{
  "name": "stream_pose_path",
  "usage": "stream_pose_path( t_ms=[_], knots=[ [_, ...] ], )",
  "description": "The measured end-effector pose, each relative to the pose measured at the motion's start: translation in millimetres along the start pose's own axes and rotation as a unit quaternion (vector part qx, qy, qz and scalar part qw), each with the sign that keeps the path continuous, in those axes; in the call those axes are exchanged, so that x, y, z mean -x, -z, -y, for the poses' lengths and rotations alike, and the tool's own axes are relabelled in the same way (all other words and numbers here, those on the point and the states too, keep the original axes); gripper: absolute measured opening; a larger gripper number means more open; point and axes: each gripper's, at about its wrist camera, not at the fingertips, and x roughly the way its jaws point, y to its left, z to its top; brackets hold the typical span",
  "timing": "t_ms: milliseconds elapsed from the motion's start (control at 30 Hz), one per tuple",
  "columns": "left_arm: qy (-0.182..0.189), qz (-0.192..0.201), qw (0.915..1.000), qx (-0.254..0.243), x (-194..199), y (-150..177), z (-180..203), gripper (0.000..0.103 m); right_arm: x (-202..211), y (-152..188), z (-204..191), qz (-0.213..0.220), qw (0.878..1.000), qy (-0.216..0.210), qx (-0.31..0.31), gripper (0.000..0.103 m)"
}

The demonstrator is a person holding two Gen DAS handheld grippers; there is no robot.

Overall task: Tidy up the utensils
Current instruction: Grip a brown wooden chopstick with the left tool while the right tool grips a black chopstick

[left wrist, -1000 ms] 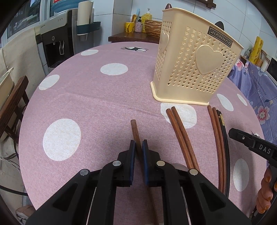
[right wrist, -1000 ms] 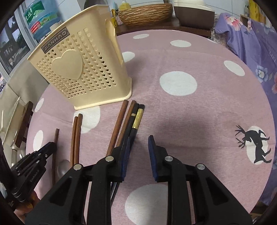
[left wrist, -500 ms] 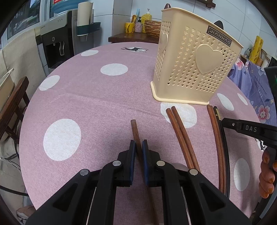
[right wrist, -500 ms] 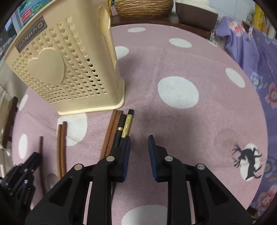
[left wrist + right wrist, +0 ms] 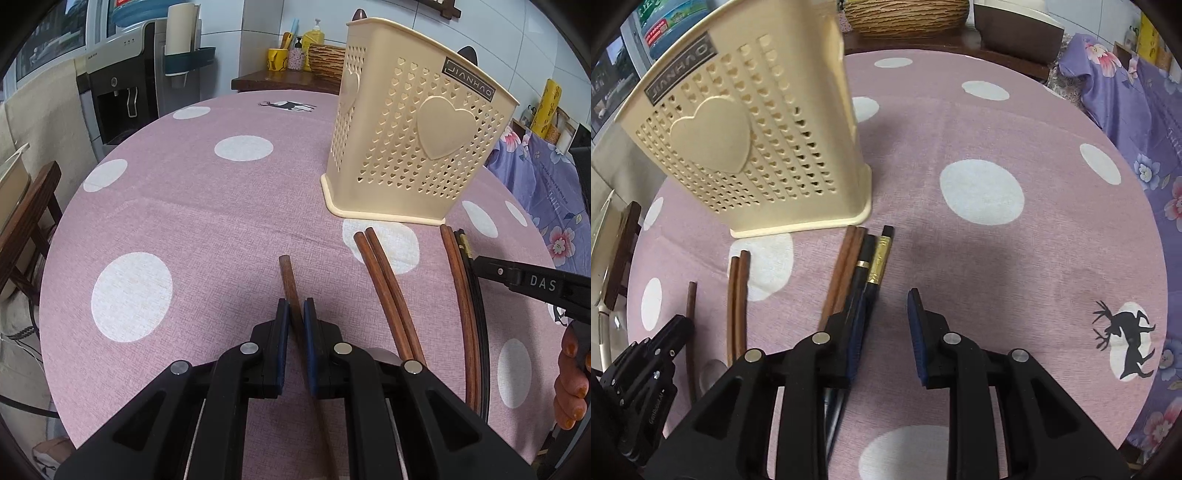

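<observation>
My left gripper (image 5: 295,321) is shut on a single brown wooden handle (image 5: 287,277) that lies on the pink dotted tablecloth (image 5: 184,206). A cream utensil holder (image 5: 417,147) with heart-shaped holes stands upright beyond it. A brown chopstick pair (image 5: 384,288) lies to the right of the handle. Farther right lie a second brown pair (image 5: 846,266) and black chopsticks with gold bands (image 5: 877,258). My right gripper (image 5: 886,306) stands open low over the cloth. Its left finger overlaps the black chopsticks, and nothing is between its pads.
A pale spoon bowl (image 5: 711,369) lies near the chopsticks' near ends. Past the round table's far edge stand a water dispenser (image 5: 122,92) and a sideboard with a woven basket (image 5: 905,18). Purple flowered fabric (image 5: 1137,110) hangs at the right. A wooden chair (image 5: 26,221) stands at the left.
My right gripper has edged a little toward the holder along the black chopsticks and tipped slightly. The left gripper and its handle have not moved.
</observation>
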Motion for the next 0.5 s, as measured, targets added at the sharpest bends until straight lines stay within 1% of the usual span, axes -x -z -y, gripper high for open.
stream_pose_path(
  t_ms=[100, 200, 233, 333, 500],
  knots=[
    [-0.001, 0.0, 1.0, 0.0, 0, 0, 0, 0.01, -4, -4, 12, -0.009, 0.999, -0.022, -0.022, 0.024],
    [0.001, 0.0, 1.0, 0.001, 1, 0, -1, 0.01, -7, -4, 7, -0.011, 0.999, -0.024, -0.02, 0.024],
    [0.001, 0.0, 1.0, 0.002, 1, 0, -1, 0.01, -8, -4, 3, -0.012, 1.0, -0.023, -0.017, 0.024],
    [-0.001, -0.001, 1.0, 0.002, 1, 0, -1, 0.01, -11, -7, -4, -0.007, 1.0, 0.001, -0.01, 0.024],
    [0.0, -0.008, 0.9999, 0.008, 0, -2, -2, 0.01, -15, -12, -8, -0.002, 1.0, 0.021, -0.022, 0.023]
  ],
)
